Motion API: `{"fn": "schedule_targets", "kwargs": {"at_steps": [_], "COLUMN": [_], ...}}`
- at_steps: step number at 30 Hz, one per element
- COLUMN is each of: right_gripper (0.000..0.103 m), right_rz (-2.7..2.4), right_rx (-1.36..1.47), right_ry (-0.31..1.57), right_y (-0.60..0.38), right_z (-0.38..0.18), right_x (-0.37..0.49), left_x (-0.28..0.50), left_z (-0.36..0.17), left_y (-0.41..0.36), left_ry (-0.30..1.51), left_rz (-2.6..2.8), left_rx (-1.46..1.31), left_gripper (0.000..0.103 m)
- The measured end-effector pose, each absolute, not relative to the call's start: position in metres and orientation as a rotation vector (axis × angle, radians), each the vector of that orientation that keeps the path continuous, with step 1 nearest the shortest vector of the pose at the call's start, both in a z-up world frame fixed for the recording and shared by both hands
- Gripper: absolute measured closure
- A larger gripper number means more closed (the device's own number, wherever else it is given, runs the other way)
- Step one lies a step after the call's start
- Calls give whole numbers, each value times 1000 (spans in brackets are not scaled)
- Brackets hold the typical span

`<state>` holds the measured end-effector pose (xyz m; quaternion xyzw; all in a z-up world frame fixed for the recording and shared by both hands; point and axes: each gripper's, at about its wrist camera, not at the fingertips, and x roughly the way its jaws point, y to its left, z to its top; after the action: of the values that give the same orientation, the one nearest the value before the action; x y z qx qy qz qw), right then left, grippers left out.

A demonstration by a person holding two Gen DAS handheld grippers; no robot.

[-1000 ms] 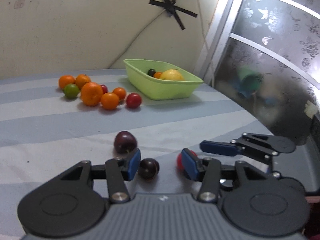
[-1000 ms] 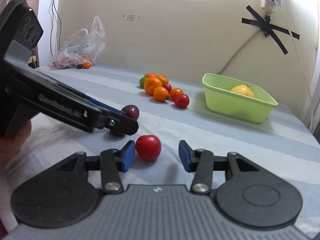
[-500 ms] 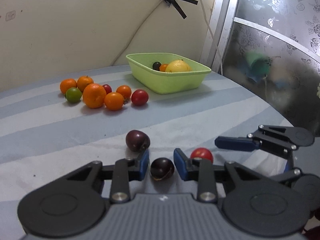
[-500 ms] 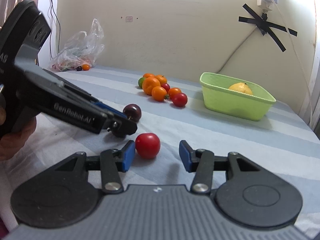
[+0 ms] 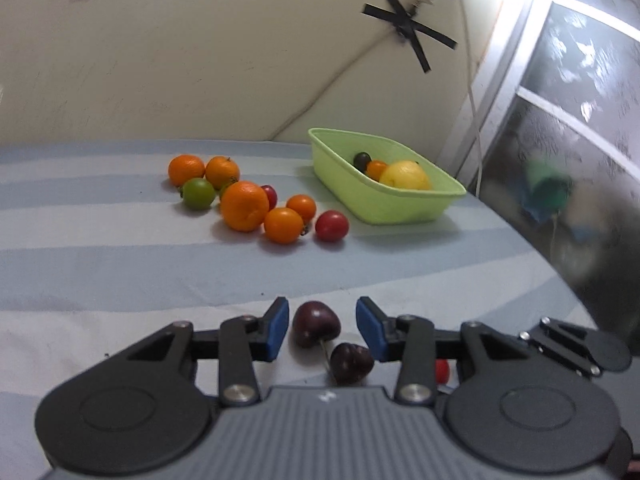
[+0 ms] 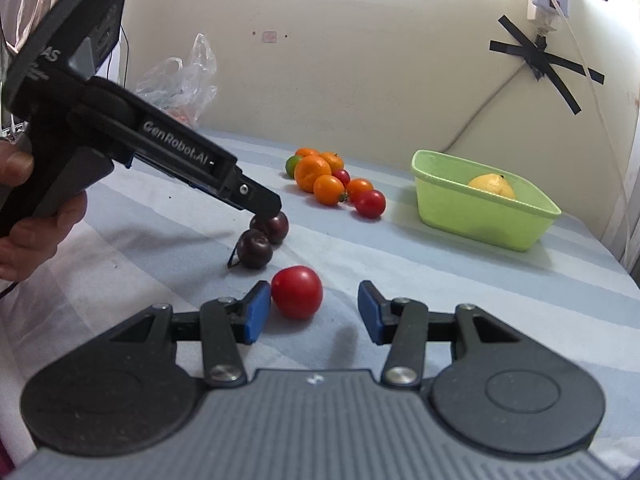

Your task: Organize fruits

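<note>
the left tool [image 5: 322, 326] is spread wide, its blue pads either side of a dark purple round cherry [image 5: 315, 323] without touching it. a second dark purple cherry [image 5: 352, 362] lies just nearer the tool body than the first, close to the right-hand pad, with a thin stem running between the two fruits. both rest on the pale blue and white striped cloth [image 5: 120, 264] covering the counter.

the right tool [image 6: 309, 312] is also wide and holds nothing. a glossy round red tomato [image 6: 297, 291] sits between its pads, touching or almost touching the left-hand pad and well apart from the other. in the right wrist view the left tool reaches in from the left, its tip over the two cherries, which lie just beyond the red tomato.

the light green rectangular plastic basket [image 5: 360, 196] stands far beyond the cherries and to their right, near the wall. it holds a yellow lemon [image 5: 405, 175], a small orange fruit and a small dark one. left of the basket lies a cluster of oranges [image 5: 244, 206], one green round fruit [image 5: 197, 194] and small red tomatoes [image 5: 331, 225]. a crumpled clear plastic bag [image 6: 180, 80] sits far left of the basket by the wall.
</note>
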<state>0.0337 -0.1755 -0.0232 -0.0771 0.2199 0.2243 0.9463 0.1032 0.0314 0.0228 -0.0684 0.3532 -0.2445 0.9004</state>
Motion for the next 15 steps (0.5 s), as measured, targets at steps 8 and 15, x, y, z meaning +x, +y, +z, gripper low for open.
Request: {"fn": "schedule_targets", "kwargs": {"at_steps": [8, 15], "right_gripper": [53, 59], "right_rz": [569, 613], "right_rx": [-196, -179], "right_ry": [418, 494], "right_y": [-153, -139], "right_z": [-4, -6], "right_x": [39, 68], "left_x": [127, 126], "left_z": [13, 5], "left_y": [26, 42], "left_ry": [781, 793], "left_rz": [-528, -510], "left_rx": [-176, -227], "left_gripper": [52, 73]}}
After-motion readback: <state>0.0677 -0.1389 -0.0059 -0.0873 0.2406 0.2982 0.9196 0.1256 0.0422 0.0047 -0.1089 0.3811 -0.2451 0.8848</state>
